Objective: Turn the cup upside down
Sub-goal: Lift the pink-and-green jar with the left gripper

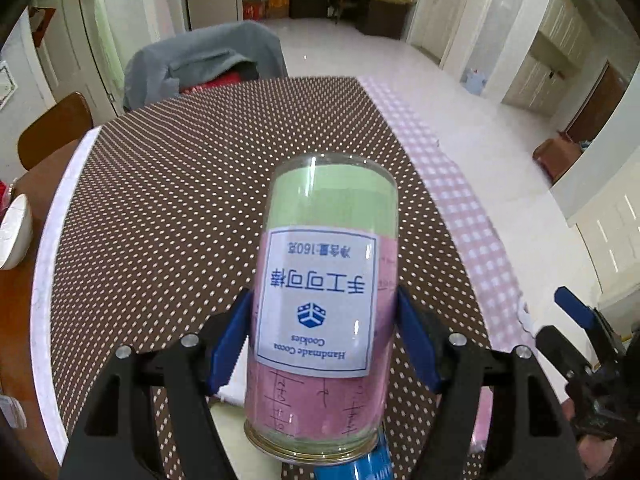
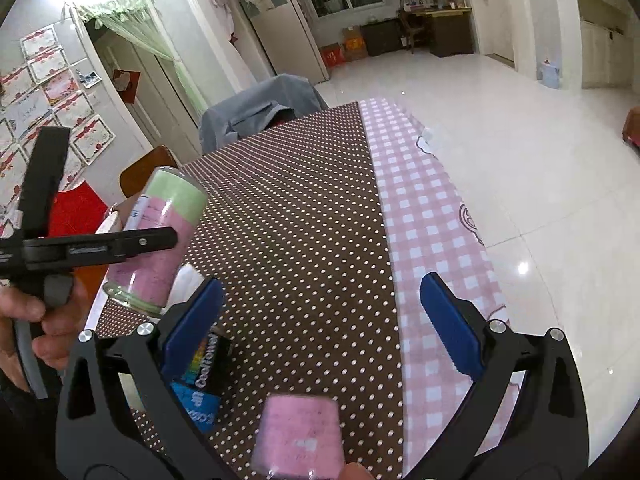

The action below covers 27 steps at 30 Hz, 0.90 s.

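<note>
The cup (image 1: 324, 300) is a clear glass jar lined with pink and green paper, its white label reading upside down. It hangs mouth down and base up, slightly tilted, just over the polka-dot tablecloth (image 1: 180, 200). My left gripper (image 1: 324, 340) is shut on its sides with both blue pads. In the right wrist view the cup (image 2: 160, 236) is at the left, clamped by the left gripper (image 2: 100, 246), which a hand (image 2: 32, 320) holds. My right gripper (image 2: 320, 320) stands open over the cloth to the right of the cup, nothing between its fingers.
A blue and black can (image 2: 204, 372) lies on the table by the right gripper's left finger, and a blurred pink object (image 2: 300, 432) lies nearer. A white cloth (image 1: 234, 384) lies under the cup. A white bowl (image 1: 14, 232) sits far left. A chair with a grey garment (image 1: 200, 60) stands beyond the table.
</note>
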{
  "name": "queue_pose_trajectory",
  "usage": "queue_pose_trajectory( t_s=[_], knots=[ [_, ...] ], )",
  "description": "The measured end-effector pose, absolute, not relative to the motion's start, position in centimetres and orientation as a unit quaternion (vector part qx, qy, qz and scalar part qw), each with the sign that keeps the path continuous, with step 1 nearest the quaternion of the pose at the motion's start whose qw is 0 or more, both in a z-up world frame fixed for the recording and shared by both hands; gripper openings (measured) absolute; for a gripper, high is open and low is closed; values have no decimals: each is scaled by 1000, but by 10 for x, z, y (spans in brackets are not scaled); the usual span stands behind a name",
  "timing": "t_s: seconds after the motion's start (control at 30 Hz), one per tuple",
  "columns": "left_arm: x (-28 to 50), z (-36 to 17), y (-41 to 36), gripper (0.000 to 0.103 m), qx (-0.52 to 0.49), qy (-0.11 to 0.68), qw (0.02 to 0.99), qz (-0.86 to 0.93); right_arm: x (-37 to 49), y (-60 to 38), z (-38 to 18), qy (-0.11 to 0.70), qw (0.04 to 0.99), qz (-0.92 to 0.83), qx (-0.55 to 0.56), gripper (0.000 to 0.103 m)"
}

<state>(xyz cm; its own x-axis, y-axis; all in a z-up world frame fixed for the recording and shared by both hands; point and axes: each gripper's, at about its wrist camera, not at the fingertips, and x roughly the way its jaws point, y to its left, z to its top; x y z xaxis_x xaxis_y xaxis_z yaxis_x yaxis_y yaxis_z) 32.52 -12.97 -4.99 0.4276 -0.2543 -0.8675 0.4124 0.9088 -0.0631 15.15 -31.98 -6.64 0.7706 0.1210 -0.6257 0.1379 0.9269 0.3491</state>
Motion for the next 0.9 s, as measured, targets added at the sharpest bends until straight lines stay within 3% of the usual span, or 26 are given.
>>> queue_pose_trajectory(
  t_s=[0.37, 0.9],
  knots=[
    [216, -15, -80, 69, 63, 449, 869, -198, 92, -287, -47, 312, 934, 19, 170, 97],
    [108, -61, -47, 69, 22, 447, 874, -189, 12, -261, -57, 290, 946, 34, 144, 97]
  ],
)
